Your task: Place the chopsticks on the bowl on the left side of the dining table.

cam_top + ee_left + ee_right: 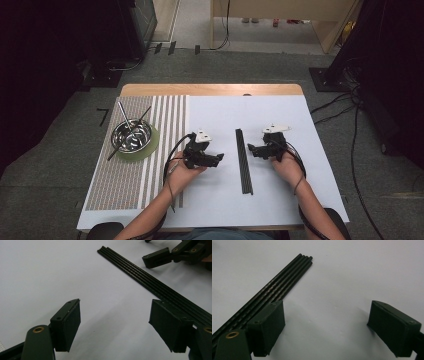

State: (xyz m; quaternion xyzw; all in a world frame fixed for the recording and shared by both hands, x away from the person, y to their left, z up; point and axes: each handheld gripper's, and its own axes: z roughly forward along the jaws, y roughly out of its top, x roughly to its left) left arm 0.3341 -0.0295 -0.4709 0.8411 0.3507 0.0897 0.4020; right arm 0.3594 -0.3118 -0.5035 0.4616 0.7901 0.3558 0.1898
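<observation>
Black rods (244, 161) flanked by both spread, empty grippers.
The left gripper (216, 159) and right gripper (252, 149) are best closed squarely across the bundle.

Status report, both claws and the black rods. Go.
Left claw open, empty, left of the black rods. Right claw open, empty, right of them. Rods flat on the white table, bundled, untouched. Nothing in the way.

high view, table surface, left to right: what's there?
Steel bowl on green mat → left tongs → black rod bundle → right tongs.
</observation>
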